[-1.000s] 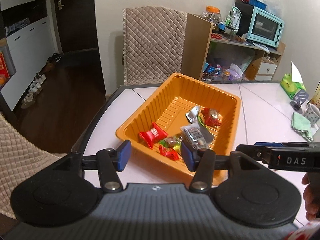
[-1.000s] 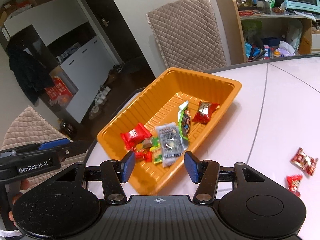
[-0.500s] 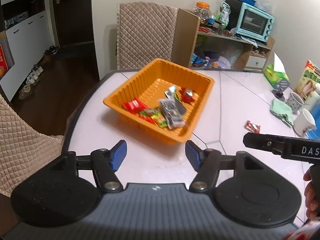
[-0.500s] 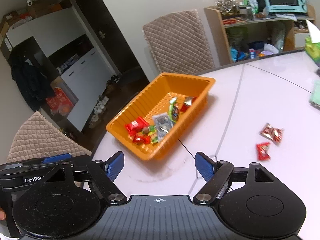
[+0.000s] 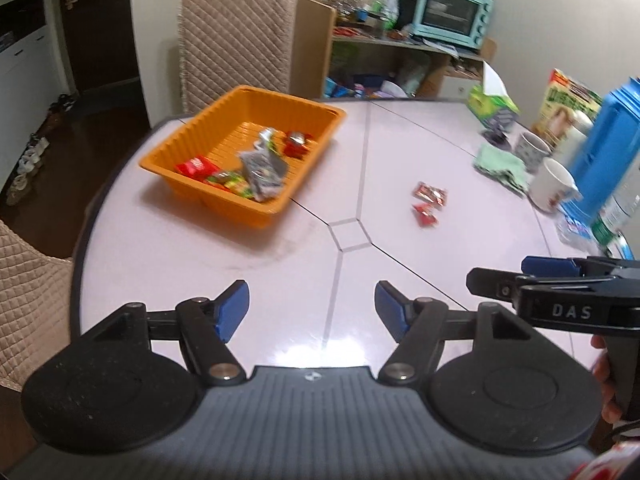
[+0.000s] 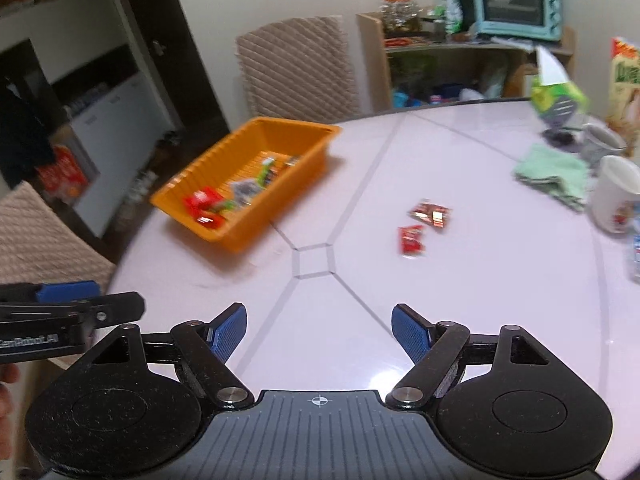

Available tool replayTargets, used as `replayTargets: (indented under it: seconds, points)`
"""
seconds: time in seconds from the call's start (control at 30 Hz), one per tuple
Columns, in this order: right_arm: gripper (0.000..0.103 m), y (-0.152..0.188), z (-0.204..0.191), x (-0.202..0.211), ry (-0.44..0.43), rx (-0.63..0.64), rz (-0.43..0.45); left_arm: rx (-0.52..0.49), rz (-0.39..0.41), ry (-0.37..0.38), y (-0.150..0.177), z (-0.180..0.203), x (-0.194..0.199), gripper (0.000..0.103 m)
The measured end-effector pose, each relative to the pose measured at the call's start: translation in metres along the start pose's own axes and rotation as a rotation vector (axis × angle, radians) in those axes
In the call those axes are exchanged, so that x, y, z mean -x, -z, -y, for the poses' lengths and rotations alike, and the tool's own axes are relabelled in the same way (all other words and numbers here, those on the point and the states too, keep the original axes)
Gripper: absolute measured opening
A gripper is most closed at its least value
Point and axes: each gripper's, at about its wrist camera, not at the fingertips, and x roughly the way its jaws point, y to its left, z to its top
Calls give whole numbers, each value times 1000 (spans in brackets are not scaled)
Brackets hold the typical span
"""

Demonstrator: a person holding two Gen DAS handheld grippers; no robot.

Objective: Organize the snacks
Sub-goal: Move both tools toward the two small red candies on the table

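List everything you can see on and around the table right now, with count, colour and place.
tray: 1, orange, table's far left, holding mixed wrapped snacks
loose snacks: 2, red, mid-table, right of tray
cloth: 1, green, right side of table
mugs: 2, one white, one patterned, by the cloth
jug: 1, blue, right edge
tissue box: 1, green, far right
cereal box: 1, yellow-green, behind the mugs
chairs: 2, beige quilted, one behind the table, one at left
oven: 1, teal, on the wooden shelf
table: 1, pale pink
left hand-held gripper: open, empty, over the near table
right hand-held gripper: open, empty, beside it
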Motion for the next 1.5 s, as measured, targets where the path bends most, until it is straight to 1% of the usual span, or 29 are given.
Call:
replayTargets:
  seconds: [0.2, 0.3, 0.4, 0.57, 0.7, 1.07, 1.27, 1.5]
  points:
    - [79, 19, 27, 15, 38, -63, -9, -31, -11, 29, 13, 25, 5, 68]
    - [79, 25, 38, 20, 50, -74, -28, -48, -19, 40, 18, 36, 6, 71]
    - [79, 33, 49, 26, 39, -67, -44, -66, -31, 49, 22, 46, 6, 72]
    - [79, 46, 60, 35, 91, -27, -44, -96, -49, 71, 26, 61, 2, 72]
    - [79, 52, 72, 42, 116, -54, -35, -121, -45, 87, 27, 72, 0, 72]
    - [79, 48, 92, 49, 149, -92, -28, -186, -70, 130, 17, 100, -19, 73]
    - [79, 42, 108, 43, 160, -121, -32, -205, -83, 145, 10, 109, -35, 75]
    - [79, 34, 125, 30, 165, -150, -42, -214, -102, 151, 2, 118, -62, 75]
